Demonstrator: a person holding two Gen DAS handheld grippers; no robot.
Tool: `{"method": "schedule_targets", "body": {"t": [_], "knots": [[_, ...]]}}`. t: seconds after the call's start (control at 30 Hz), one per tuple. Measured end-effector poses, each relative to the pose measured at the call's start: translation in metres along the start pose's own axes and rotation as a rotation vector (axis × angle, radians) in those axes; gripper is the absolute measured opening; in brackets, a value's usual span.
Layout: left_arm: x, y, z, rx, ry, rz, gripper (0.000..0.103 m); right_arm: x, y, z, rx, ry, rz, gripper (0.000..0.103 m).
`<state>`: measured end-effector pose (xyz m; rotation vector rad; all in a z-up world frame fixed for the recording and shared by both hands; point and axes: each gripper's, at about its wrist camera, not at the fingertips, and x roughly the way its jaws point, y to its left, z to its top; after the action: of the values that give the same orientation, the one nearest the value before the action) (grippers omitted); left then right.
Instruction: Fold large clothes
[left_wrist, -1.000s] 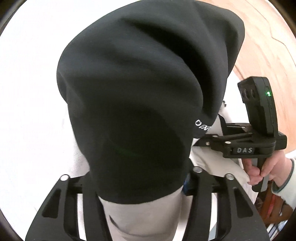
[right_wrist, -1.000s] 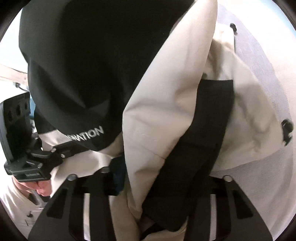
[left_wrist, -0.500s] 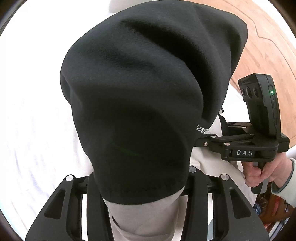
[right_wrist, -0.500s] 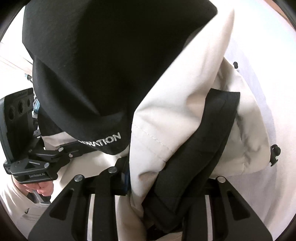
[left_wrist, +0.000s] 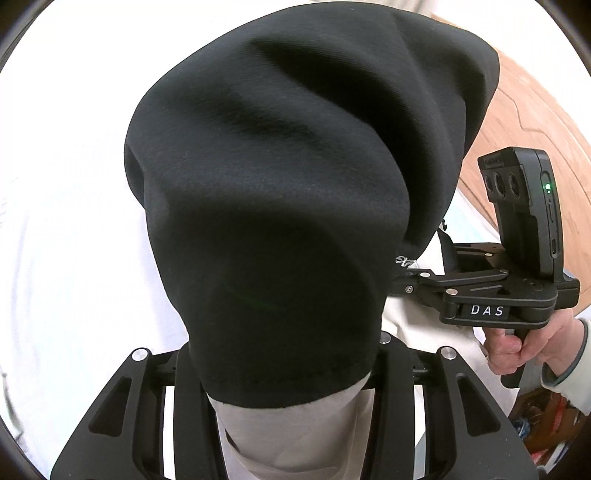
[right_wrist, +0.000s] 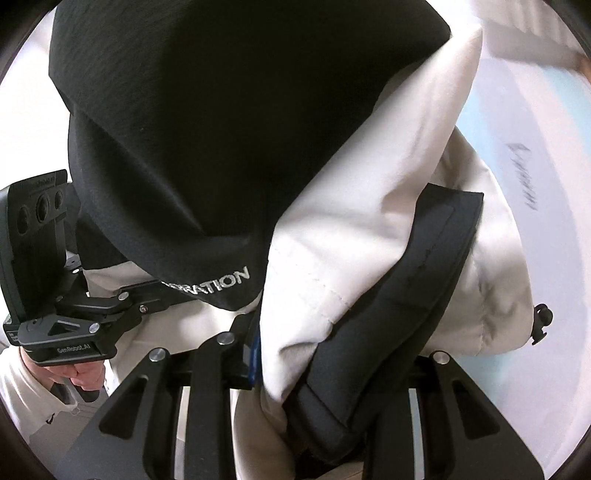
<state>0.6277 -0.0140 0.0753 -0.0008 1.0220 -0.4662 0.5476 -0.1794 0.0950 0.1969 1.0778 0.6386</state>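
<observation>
White lettering on the hem of the black panel of the jacket (right_wrist: 229, 155): "...RATION" is readable in the right wrist view, its start hidden in a fold. The left wrist view catches only a scrap of the same print, unreadable. The right gripper's body carries a "DAS" tag, seen from the left wrist camera. The left gripper's body reads "GenRobot.AI", seen from the right wrist camera.

Jacket is black and cream and hangs bunched between the two tools, above a white surface (left_wrist: 66, 236). Its bulk runs away from both cameras; the true long axis cannot be told from this bundle. A dark padded band crosses the cream cloth diagonally in the right view. A black cord toggle (right_wrist: 540, 322) sits at the cream edge.

Left gripper (left_wrist: 284, 373): jaws part-closed and clamped on a thick wad of black and cream cloth. Right gripper (right_wrist: 317, 369): likewise clenched on cream cloth and the dark band.

One hand (left_wrist: 517, 339) grips the right tool's handle. Wooden floor (left_wrist: 535, 92) shows beyond the white surface's far right edge.
</observation>
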Motion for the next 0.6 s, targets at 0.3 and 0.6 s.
{"method": "schedule_targets", "body": {"t": [0.3,0.6], "knots": [[-0.151,0.158,-0.093,-0.061,-0.071,0.098,0.040,0.117,0.225,0.027,-0.140,-0.007,0.041,0.028],[-0.317,0.371,-0.201,-0.227,-0.114,0.242,0.040,0.257,0.469,0.056,-0.275,0.039,0.183,0.027]]}}
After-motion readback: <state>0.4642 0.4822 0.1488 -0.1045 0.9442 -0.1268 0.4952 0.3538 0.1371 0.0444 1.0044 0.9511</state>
